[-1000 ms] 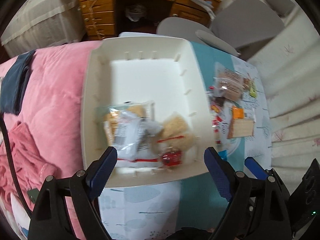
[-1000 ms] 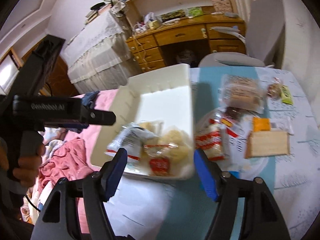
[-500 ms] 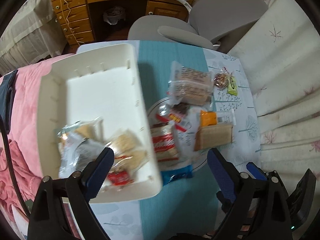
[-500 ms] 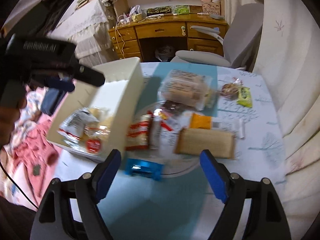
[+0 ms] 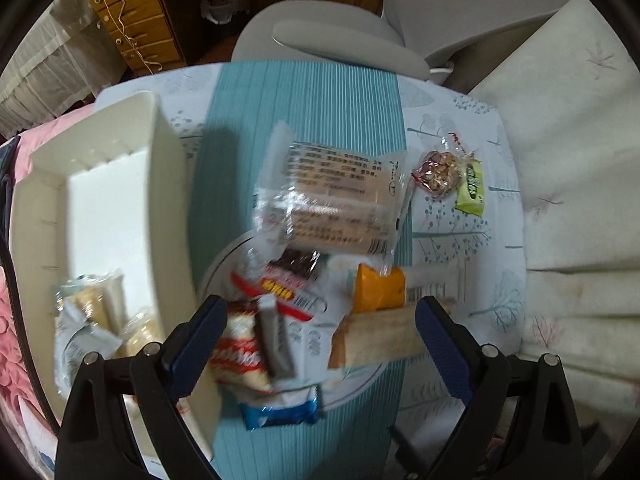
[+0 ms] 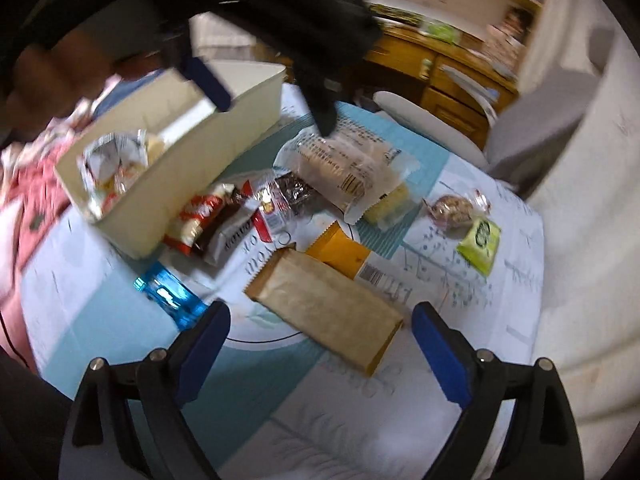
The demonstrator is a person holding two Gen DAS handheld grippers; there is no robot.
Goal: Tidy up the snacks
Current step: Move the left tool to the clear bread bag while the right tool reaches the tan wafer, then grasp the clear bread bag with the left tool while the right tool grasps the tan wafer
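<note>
Tabletop with teal-striped cloth (image 5: 304, 92), snacks scattered. Right gripper (image 6: 320, 326) wide, just been opening, empty, over brown paper packet (image 6: 324, 312) at 6. Left gripper (image 5: 320, 320) wide, just opened further, nothing gripped, above red-white snack pack (image 5: 240, 356). Cream bin (image 5: 100, 208) at 9, several packs inside. Clear bread bag (image 5: 340, 196) at 12.

Bin (image 5: 168, 184) left of snack pile on table (image 5: 304, 92); few packets (image 5: 86, 320) in bin; chair (image 5: 332, 36) behind table.

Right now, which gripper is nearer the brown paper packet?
Unclear. The left gripper straddles the brown paper packet; the right gripper frames it too, both open.
</note>
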